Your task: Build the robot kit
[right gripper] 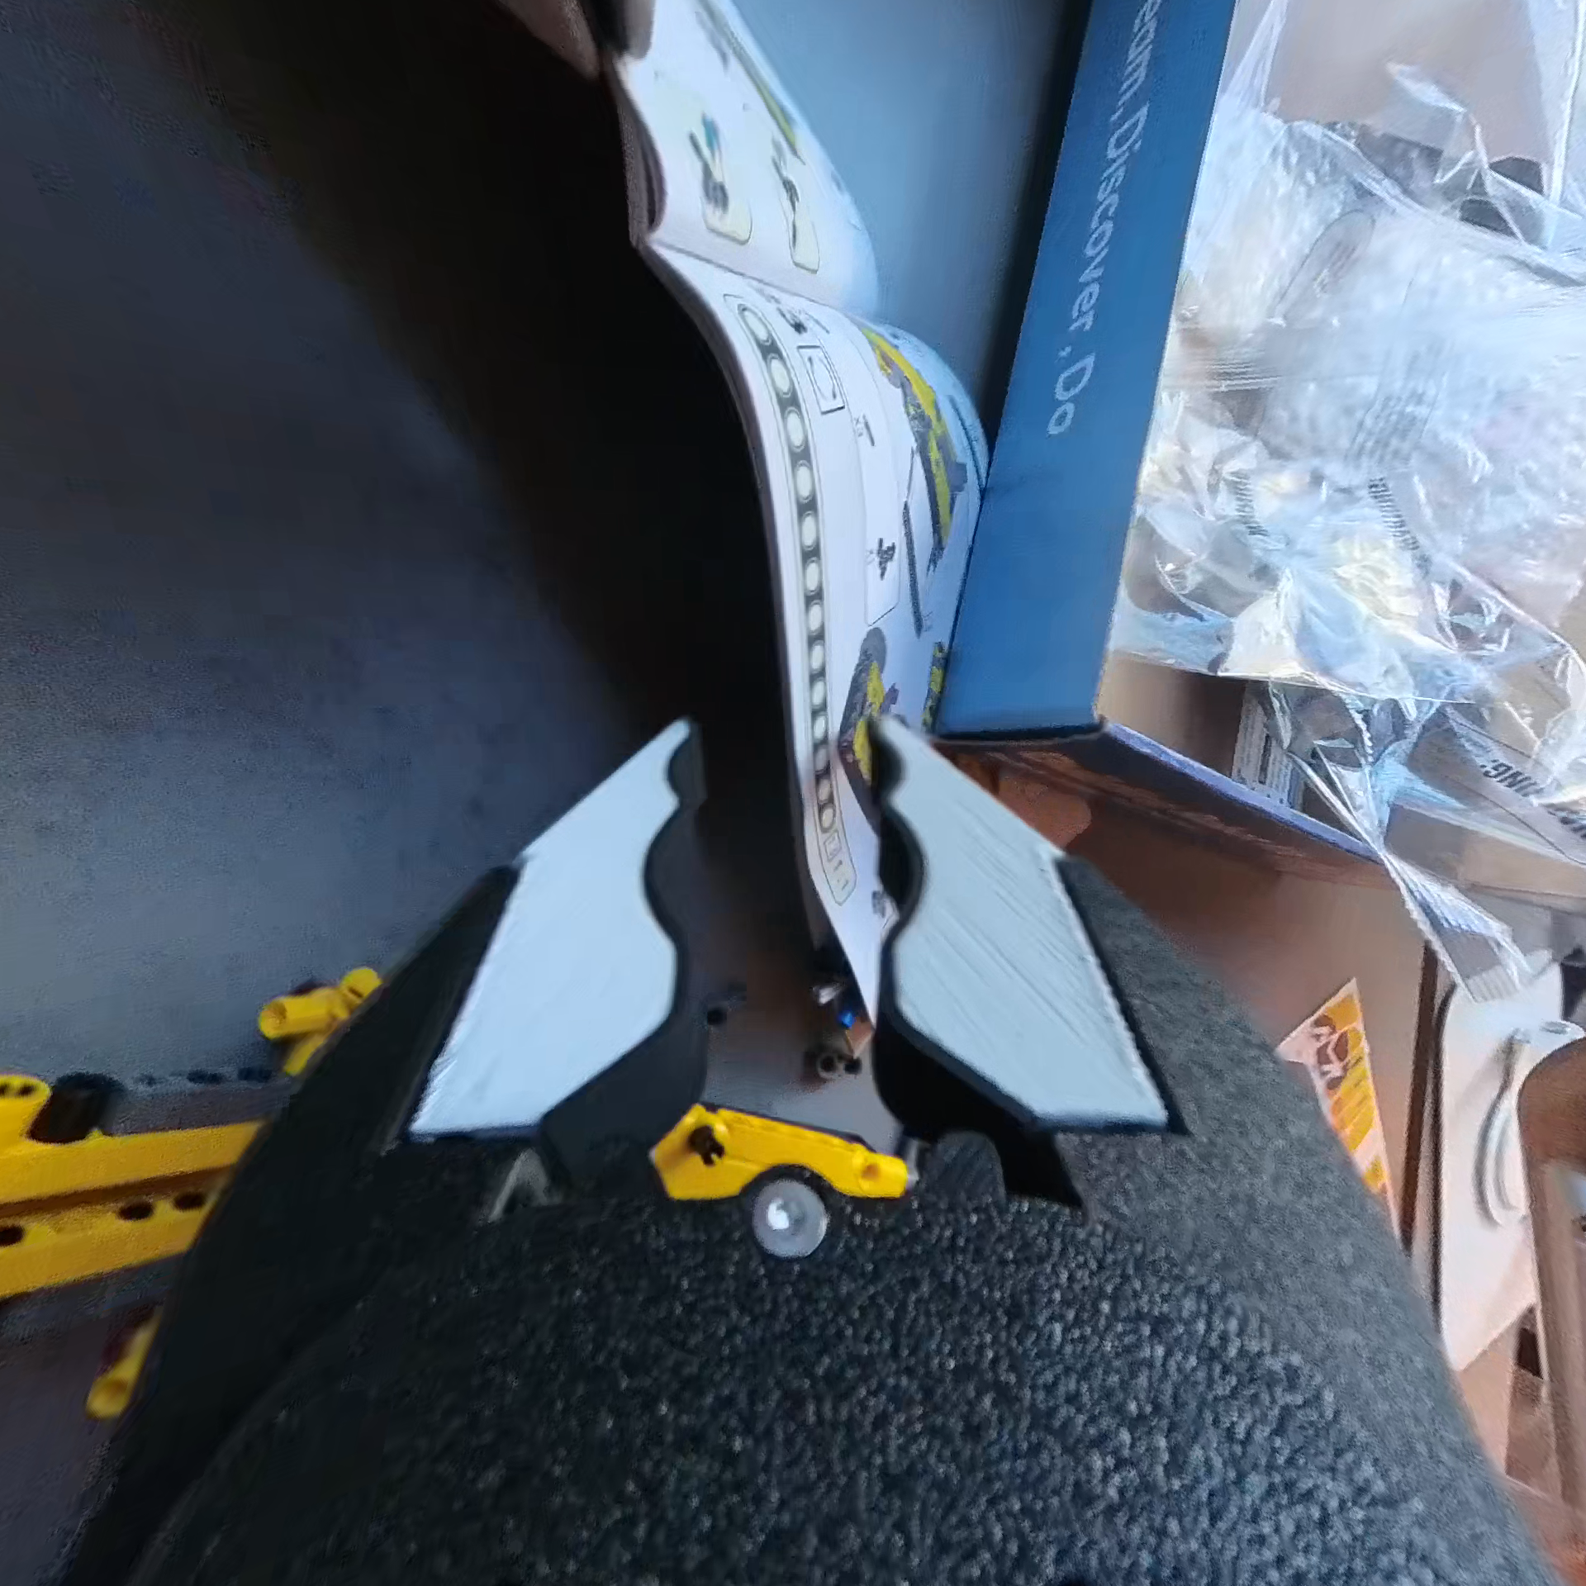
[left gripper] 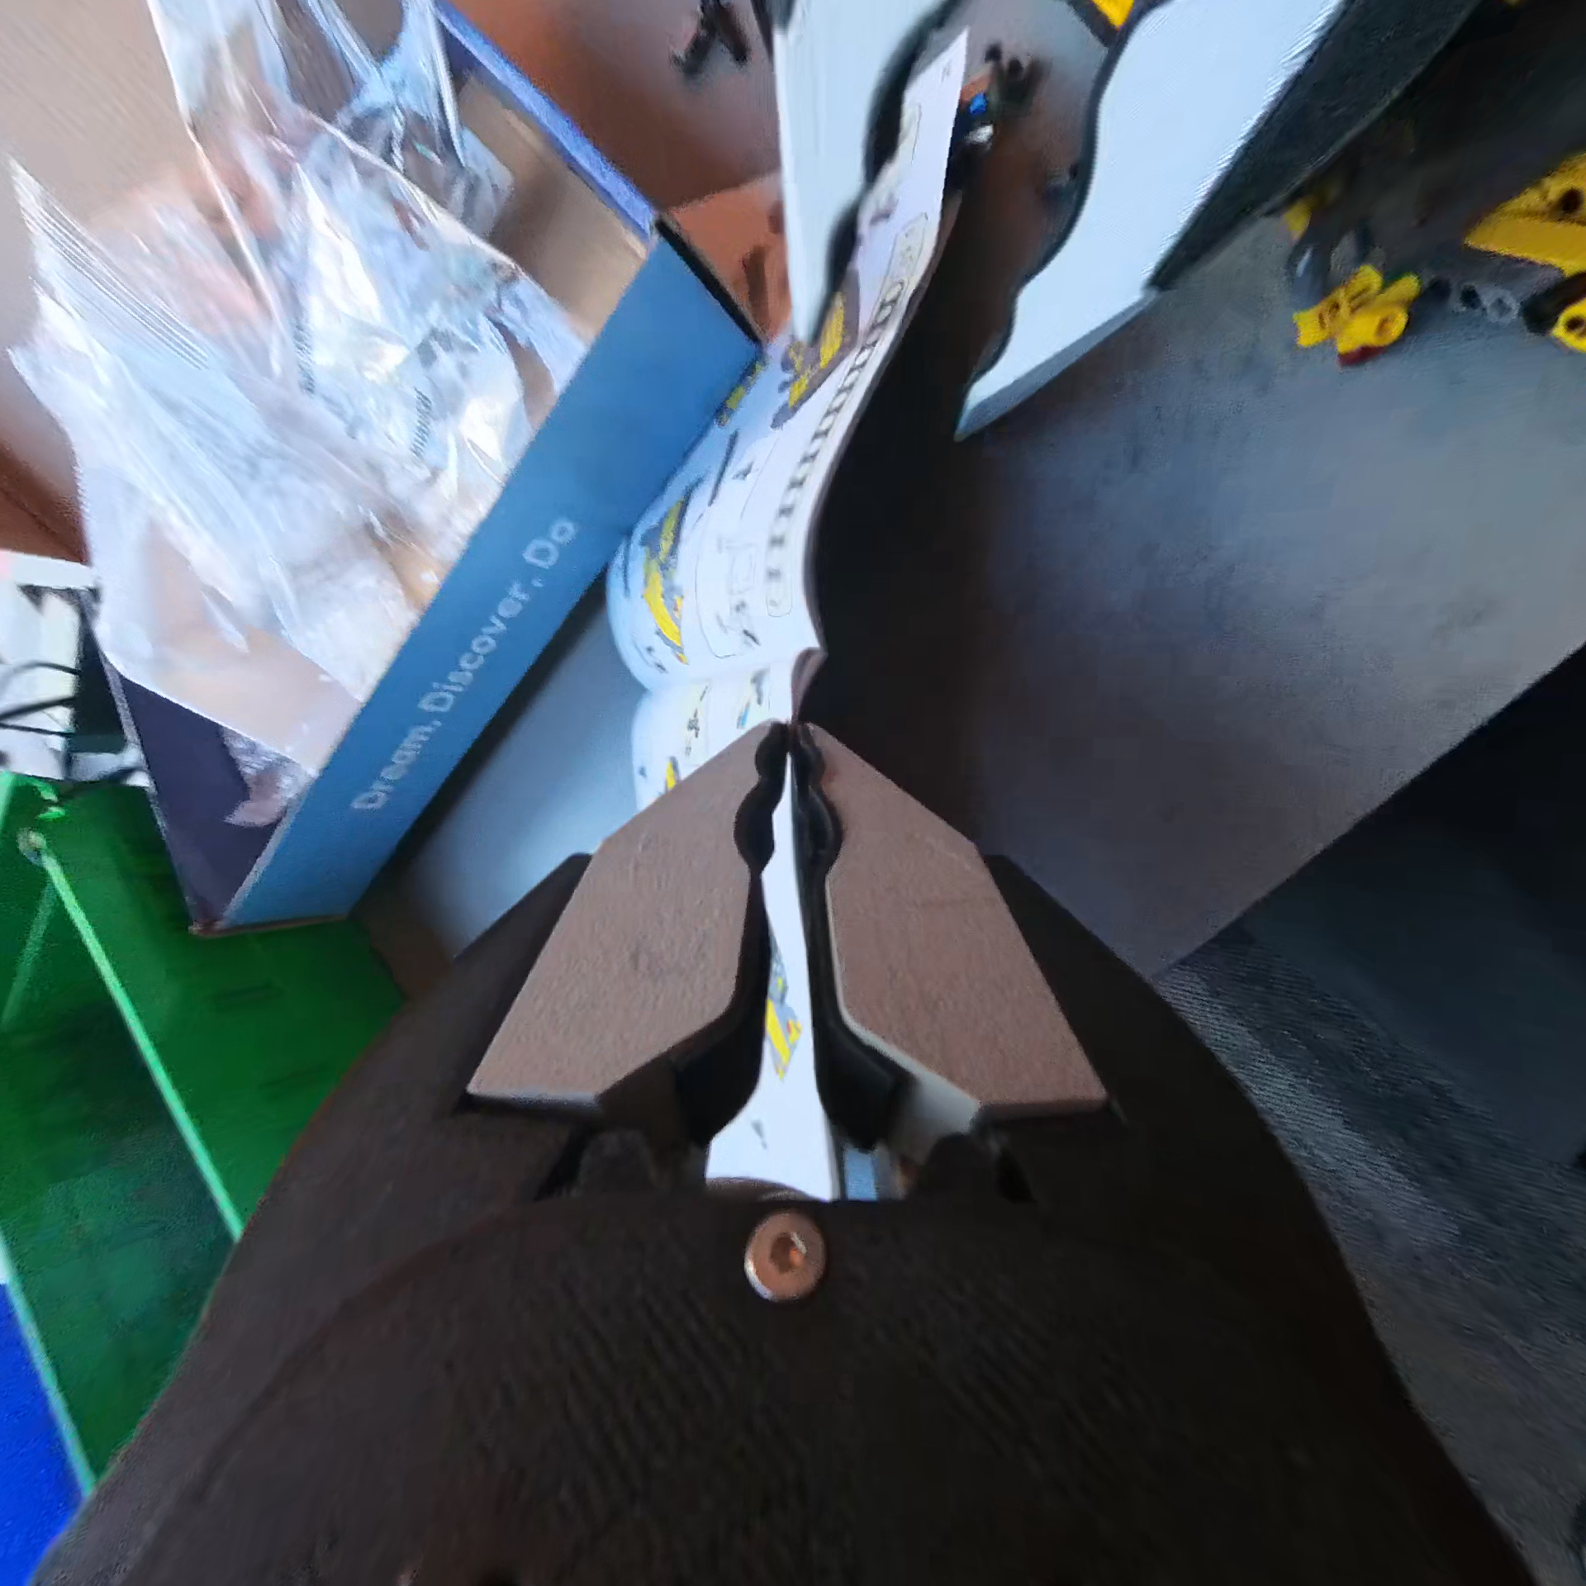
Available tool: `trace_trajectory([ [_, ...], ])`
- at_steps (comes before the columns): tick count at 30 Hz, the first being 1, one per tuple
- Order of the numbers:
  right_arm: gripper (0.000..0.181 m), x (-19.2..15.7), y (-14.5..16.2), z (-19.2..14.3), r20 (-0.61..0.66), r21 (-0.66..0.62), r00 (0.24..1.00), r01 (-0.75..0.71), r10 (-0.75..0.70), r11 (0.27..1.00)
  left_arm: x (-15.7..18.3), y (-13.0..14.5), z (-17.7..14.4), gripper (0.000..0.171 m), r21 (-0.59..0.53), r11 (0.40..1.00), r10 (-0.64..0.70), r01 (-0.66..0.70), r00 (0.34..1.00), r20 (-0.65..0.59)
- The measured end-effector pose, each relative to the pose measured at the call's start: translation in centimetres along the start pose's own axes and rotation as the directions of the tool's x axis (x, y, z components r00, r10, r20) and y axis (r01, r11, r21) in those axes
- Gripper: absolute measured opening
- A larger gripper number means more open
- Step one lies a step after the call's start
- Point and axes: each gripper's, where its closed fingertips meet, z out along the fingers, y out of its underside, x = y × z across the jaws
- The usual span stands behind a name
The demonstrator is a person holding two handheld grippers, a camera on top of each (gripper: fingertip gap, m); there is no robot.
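Pinching a booklet page at frame centre, the left claw is clamped on thin, floppy paper beside the blue box. Apart, the right claw straddles the page's edge; paper this light tears easily, so holding near the margin looks safest.

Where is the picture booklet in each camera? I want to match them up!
Left wrist view: the booklet runs up the middle, its near edge pinched in the left gripper.
Right wrist view: the booklet curves up the middle, its near end between the right gripper's open fingers.
Shared landmark: the blue box beside it.
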Motion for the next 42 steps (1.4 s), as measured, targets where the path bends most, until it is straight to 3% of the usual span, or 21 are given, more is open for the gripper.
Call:
trace_trajectory([
  [2,0.007,0.8,0.3,-0.5,-0.008,-0.005,1.0,0.024,-0.025,1.0,-0.4,-1.2,-0.4,0.0,0.01,0.999,0.035,-0.036,0.999,0.027],
  [7,0.001,2.9,1.8,-1.8,0.017,-0.022,1.0,0.003,-0.003,1.0,-1.6,-5.4,-0.9,0.0,0.044,0.992,0.113,-0.119,0.987,0.112],
  [14,0.001,4.5,2.3,-3.8,0.174,0.096,0.955,-0.261,0.242,0.961,-3.1,-10.1,-1.6,0.0,0.099,0.985,0.123,-0.139,0.981,0.153],
  [18,0.011,5.0,2.2,-4.8,0.203,0.151,0.933,-0.329,0.296,0.932,-2.9,-10.9,-1.8,0.0,0.124,0.985,0.104,-0.12,0.987,0.126],
  [19,0.002,5.3,2.2,-5.0,0.189,0.157,0.938,-0.321,0.291,0.934,-2.8,-11.0,-1.7,0.0,0.127,0.985,0.098,-0.113,0.988,0.119],
  [21,0.002,5.5,2.2,-5.1,0.165,0.161,0.946,-0.306,0.28,0.938,-2.8,-10.9,-1.4,0.0,0.12,0.986,0.097,-0.113,0.987,0.125],
  [26,0.014,5.4,3.1,-5.3,0.118,0.128,0.963,-0.256,0.241,0.958,-2.7,-11.4,-1.8,0.0,0.137,0.983,0.099,-0.119,0.984,0.145],
  [29,0.023,5.2,2.7,-7.0,0.165,0.199,0.949,-0.298,0.268,0.933,-2.7,-11.4,-2.0,0.0,0.14,0.983,0.094,-0.115,0.984,0.149],
  [31,0.027,6.4,4.6,-7.5,0.132,0.182,0.93,-0.364,0.345,0.913,-2.8,-11.3,-2.0,0.0,0.148,0.984,0.081,-0.102,0.987,0.142],
  [34,0.036,7.7,9.8,-6.8,-0.012,0.013,0.918,-0.396,0.396,0.918,-2.5,-11.3,-1.9,0.0,0.162,0.984,0.061,-0.08,0.991,0.12],
  [35,0.036,7.6,10.1,-6.9,-0.027,0.017,0.92,-0.391,0.391,0.92,-2.4,-11.3,-1.9,0.0,0.166,0.983,0.059,-0.079,0.991,0.118],
  [38,0.032,5.9,7.2,-8.2,0.109,0.146,0.908,-0.417,0.404,0.897,-2.4,-11.6,-1.9,0.0,0.172,0.982,0.059,-0.079,0.991,0.12],
  [40,0.026,6.6,9.0,-7.4,0.032,0.068,0.923,-0.386,0.384,0.92,-2.4,-11.8,-2.0,0.0,0.171,0.982,0.061,-0.082,0.99,0.126],
  [42,0.044,7.7,11.6,-6.5,-0.054,-0.038,0.91,-0.413,0.411,0.91,-2.2,-11.9,-2.0,0.0,0.174,0.981,0.061,-0.081,0.992,0.114],
])
